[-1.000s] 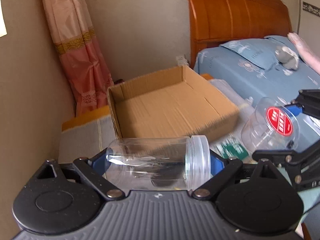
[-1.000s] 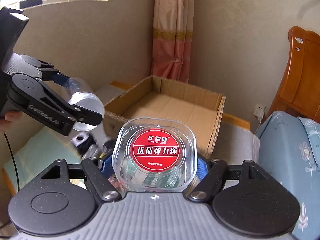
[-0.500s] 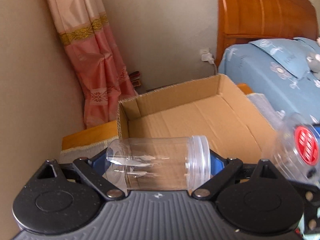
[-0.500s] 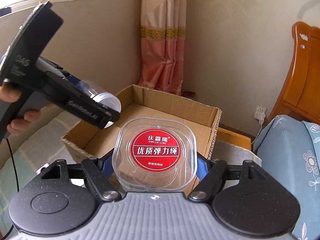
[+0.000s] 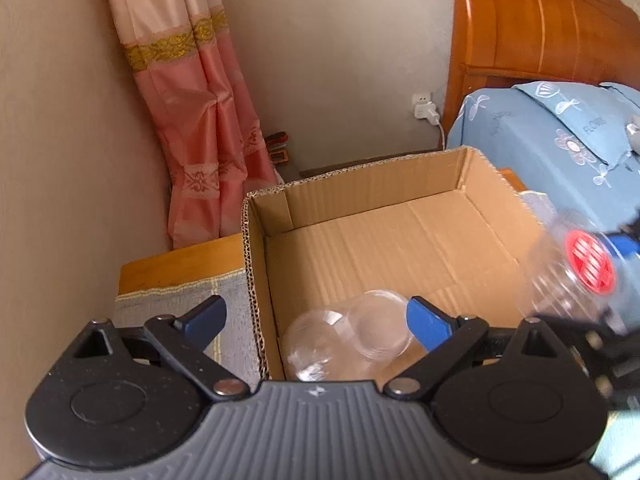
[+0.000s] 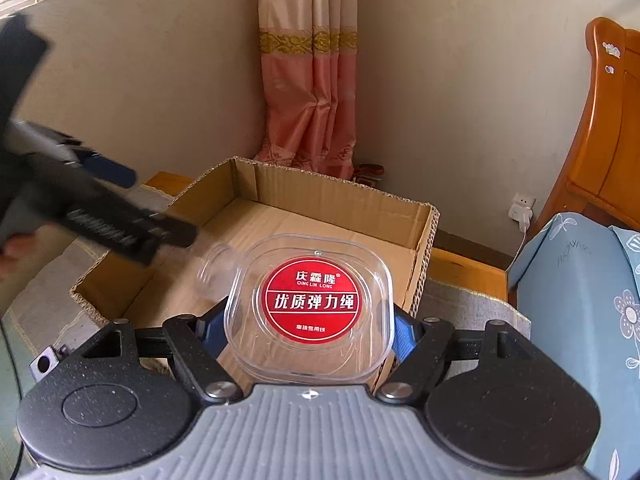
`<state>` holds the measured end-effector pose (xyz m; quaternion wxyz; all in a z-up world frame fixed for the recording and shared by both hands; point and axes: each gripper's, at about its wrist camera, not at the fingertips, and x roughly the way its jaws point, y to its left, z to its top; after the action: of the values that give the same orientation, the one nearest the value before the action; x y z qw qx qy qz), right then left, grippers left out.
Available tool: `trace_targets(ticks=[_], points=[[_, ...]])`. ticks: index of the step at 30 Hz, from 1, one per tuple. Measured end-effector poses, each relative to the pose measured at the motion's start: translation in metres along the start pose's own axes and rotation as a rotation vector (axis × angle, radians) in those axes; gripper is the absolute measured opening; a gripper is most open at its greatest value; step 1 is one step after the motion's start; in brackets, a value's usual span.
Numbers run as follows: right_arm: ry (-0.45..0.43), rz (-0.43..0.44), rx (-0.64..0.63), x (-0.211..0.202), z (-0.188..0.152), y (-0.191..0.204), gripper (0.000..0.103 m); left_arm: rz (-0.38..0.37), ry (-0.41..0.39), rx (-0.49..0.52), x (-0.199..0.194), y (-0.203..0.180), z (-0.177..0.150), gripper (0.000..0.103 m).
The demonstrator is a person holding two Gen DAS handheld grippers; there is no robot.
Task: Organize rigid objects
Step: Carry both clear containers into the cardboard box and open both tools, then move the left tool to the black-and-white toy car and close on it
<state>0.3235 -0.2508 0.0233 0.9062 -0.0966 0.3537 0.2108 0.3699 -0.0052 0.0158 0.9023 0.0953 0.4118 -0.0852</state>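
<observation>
Clear jar already inside cardboard box, at 6 o'clock below spread-open left hand-held gripper; red-labelled container clamped in right hand-held gripper, not yet boxed.

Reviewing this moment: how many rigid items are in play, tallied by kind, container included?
Clear round plastic jar: 1
Clear square plastic box with round red label: 1
Open brown cardboard box: 1
Total: 3
</observation>
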Motion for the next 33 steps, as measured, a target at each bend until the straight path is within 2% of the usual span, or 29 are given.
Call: trace_targets(ticks=[6,9,11,17,26,33], points=[[0.011,-0.022,0.005,0.016,0.02,-0.004,0.08,0.037,-0.023,0.047,-0.019,0.004,-0.002,0.097],[-0.006,-0.036,0.017,0.021,0.03,-0.007,0.081,0.025,-0.036,0.041,-0.029,0.009,-0.005,0.097],[-0.017,-0.038,0.028,0.022,0.036,-0.008,0.1,0.018,-0.046,0.038,-0.035,0.01,-0.007,0.097],[-0.04,-0.027,0.004,0.001,0.039,0.001,0.103,0.008,-0.054,0.047,-0.049,0.011,-0.017,0.097],[-0.041,-0.021,-0.02,-0.045,0.011,0.031,0.103,-0.01,-0.043,0.04,-0.077,0.009,-0.042,0.097],[-0.028,-0.038,0.023,-0.076,-0.036,0.049,0.103,-0.012,-0.056,0.022,-0.099,0.006,-0.072,0.098]])
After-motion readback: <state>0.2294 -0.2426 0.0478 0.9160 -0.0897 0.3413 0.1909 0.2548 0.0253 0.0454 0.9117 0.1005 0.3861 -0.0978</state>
